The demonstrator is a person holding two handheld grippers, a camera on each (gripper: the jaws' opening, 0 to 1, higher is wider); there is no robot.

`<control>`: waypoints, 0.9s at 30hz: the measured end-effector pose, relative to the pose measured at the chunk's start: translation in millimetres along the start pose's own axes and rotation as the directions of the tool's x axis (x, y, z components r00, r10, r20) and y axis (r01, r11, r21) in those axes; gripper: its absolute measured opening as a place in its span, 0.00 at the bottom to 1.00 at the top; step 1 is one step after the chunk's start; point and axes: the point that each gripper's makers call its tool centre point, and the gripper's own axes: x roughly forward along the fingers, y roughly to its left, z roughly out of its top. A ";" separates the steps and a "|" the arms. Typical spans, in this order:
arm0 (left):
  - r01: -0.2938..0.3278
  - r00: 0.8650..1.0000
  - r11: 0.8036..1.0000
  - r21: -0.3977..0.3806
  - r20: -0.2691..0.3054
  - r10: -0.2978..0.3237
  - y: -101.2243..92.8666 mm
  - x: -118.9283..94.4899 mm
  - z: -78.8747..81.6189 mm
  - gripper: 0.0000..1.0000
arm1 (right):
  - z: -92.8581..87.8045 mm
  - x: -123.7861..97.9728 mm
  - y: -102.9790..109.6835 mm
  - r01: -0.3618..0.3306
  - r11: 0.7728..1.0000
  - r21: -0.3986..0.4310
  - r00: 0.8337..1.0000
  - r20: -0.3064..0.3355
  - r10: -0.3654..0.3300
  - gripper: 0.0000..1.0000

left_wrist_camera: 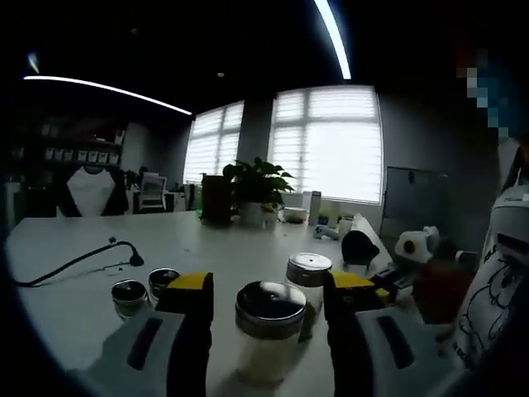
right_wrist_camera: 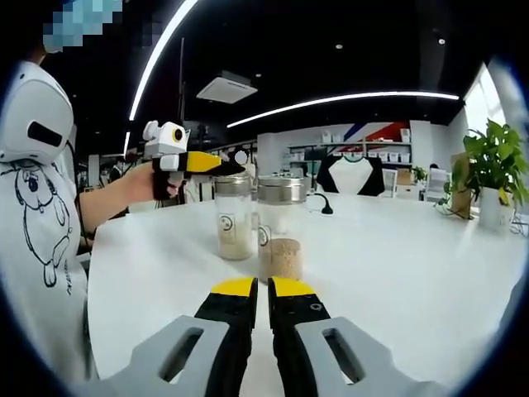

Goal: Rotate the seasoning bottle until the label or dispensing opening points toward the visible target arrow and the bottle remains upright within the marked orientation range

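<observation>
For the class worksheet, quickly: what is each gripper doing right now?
Left gripper: open, its fingers either side of a jar, not closed on it.
Right gripper: shut, holding nothing.

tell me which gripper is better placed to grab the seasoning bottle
Left. The left gripper is open with the seasoning bottle between its jaws. The right gripper is shut and short of the bottles.

Dim overall in the left gripper view, backlit by 2 bright windows blown out to white behind the plant. Glare from ceiling light strips in both views. Soft shadows on the white table. Strong fisheye bending toward the edges; near foreground slightly blurred.
</observation>
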 end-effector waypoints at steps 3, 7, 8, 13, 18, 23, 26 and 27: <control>-0.037 0.999 0.999 0.026 -0.019 0.037 1.3 2.3 -5.5 0.54 | 1.2 0.1 0.1 -0.001 1.000 -0.001 1.000 0.003 0.001 0.02; -0.055 0.997 0.996 0.069 -0.051 0.059 2.3 5.4 -12.3 0.51 | 0.1 0.2 -0.1 -0.001 1.000 -0.001 1.000 -0.003 0.001 0.02; -0.046 0.997 0.997 0.062 -0.058 0.050 1.2 5.9 -13.9 0.49 | -0.2 0.1 -0.3 -0.001 1.000 -0.004 1.000 -0.004 0.001 0.02; -0.039 0.996 0.998 0.051 -0.079 0.043 1.5 6.5 -19.6 0.43 | 0.4 0.1 -1.5 0.000 1.000 -0.009 1.000 -0.005 0.000 0.02; -0.025 0.996 0.999 0.044 -0.090 0.029 0.6 5.0 -22.3 0.40 | -0.9 0.8 -2.1 -0.001 1.000 -0.004 1.000 -0.003 0.001 0.02; -0.015 0.996 0.999 0.040 -0.090 0.018 0.9 5.6 -22.0 0.40 | -2.5 1.1 -2.1 0.001 1.000 0.000 1.000 -0.003 -0.001 0.02; 0.002 0.996 0.999 0.037 -0.092 0.002 0.9 6.1 -22.0 0.40 | -3.9 0.4 -2.7 0.005 1.000 0.004 1.000 -0.006 -0.005 0.02; 0.009 0.996 0.999 0.042 -0.094 -0.005 0.4 6.3 -22.1 0.40 | -4.3 0.2 -2.8 0.006 1.000 0.004 1.000 -0.007 -0.006 0.02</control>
